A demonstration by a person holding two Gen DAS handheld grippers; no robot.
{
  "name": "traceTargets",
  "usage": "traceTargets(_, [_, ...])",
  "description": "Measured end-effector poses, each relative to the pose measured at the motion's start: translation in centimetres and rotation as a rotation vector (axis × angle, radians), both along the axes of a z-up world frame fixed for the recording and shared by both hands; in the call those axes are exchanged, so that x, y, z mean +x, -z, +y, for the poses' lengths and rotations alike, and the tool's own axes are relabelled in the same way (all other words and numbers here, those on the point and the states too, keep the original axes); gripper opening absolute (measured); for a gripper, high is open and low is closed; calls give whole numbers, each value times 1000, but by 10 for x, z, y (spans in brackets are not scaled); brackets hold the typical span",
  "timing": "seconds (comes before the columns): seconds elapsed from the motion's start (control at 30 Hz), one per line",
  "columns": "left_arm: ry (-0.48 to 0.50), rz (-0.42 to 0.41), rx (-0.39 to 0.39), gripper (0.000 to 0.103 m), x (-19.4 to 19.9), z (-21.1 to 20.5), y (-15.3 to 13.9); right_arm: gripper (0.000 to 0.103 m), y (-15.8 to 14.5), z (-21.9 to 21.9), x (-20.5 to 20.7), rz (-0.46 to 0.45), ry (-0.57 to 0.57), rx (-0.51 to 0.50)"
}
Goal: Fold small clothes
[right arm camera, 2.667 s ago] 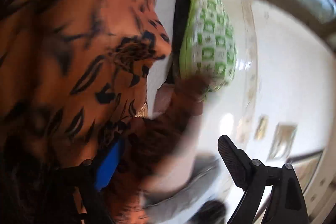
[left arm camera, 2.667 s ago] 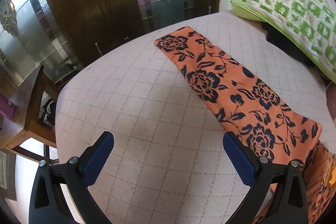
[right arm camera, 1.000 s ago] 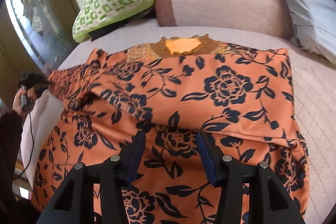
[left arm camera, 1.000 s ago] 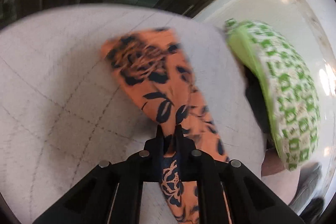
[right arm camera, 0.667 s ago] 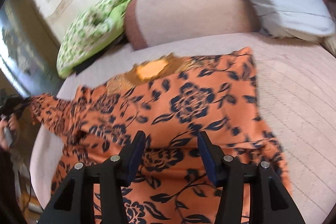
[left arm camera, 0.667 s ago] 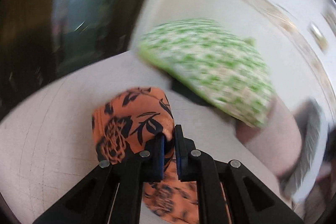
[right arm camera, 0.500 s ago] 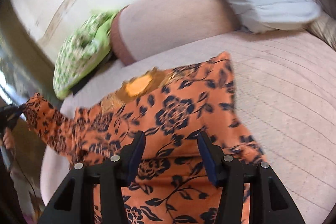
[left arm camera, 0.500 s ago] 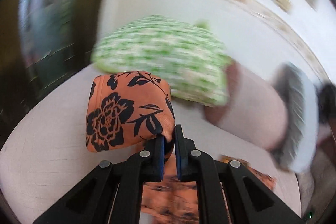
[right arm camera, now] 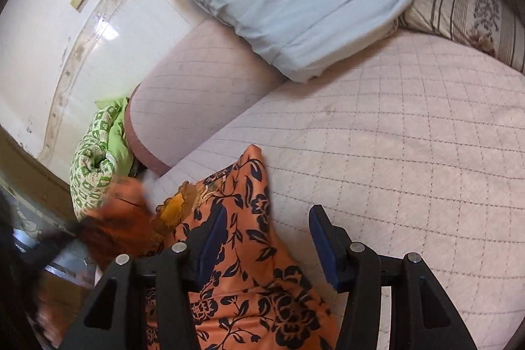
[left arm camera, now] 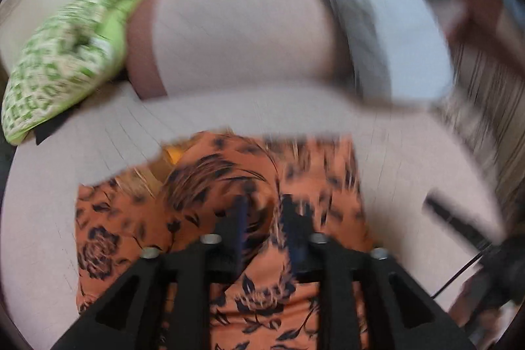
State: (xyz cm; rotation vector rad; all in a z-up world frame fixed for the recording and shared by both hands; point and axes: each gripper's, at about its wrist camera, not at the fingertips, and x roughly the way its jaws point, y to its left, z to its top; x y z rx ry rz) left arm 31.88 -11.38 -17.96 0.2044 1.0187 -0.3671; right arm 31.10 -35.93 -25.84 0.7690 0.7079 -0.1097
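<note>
We are finding the left wrist view heavily blurred, so the pillows, the bolster and a dark shape at its right edge are hard to make out there. The orange floral garment (left arm camera: pixel 223 218) is lying on the quilted bedcover (left arm camera: pixel 400 173), with its lower part cut off by the frame edge in both views. We are seeing the left gripper (left arm camera: pixel 264 212) over the garment with its jaws opening; a fold of the cloth is showing in the narrow gap, but the blur is keeping us from telling whether the pads are still pressing it. The right gripper (right arm camera: pixel 267 238) is also opening, its jaws standing wide with nothing clamped; its left finger (right arm camera: pixel 210 238) is over the garment's edge and the other over bare bedcover. At the left edge of the right wrist view, a blurred orange mass beside the green patterned pillow (right arm camera: pixel 95 159) is indistinct. We are noting no containers here.
</note>
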Motion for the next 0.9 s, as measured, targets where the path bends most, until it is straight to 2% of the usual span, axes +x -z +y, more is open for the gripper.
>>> traceTargets(0.03, [10, 18, 10, 42, -3, -3, 6, 62, 2, -3, 2, 3, -5, 16])
traceTargets(0.1, [28, 38, -29, 49, -15, 4, 9, 63, 6, -7, 4, 2, -7, 41])
traceTargets(0.13, [30, 33, -61, 57, -24, 12, 5, 63, 8, -7, 6, 3, -10, 53])
traceTargets(0.17, [25, 12, -95, 67, -33, 23, -2, 63, 9, -6, 8, 5, -16, 64])
traceTargets(0.27, [-29, -87, -152, 76, -64, 53, -19, 63, 12, 3, 10, 2, -42, 68])
traceTargets(0.4, [-179, -186, -159, 77, -67, 110, -11, 63, 7, 29, 14, 5, -113, -2])
traceTargets(0.47, [-268, -187, -139, 77, -61, 131, 2, 63, 6, 47, 15, 4, -155, -48])
traceTargets(0.53, [-361, -151, -160, 77, -54, 156, 17, 62, 4, 62, 15, 4, -184, -104])
traceTargets(0.63, [-465, -90, -240, 77, -43, 190, 42, 62, 3, 92, 17, 19, -241, -198])
traceTargets(0.73, [-525, -60, -186, 77, -27, 204, 60, 62, 0, 118, 16, 9, -304, -276])
traceTargets(0.87, [-608, 43, -124, 77, -7, 222, 93, 62, -21, 159, 26, -42, -385, -402])
traceTargets(0.9, [-625, 46, -107, 77, -5, 224, 97, 63, -26, 170, 34, -45, -417, -437])
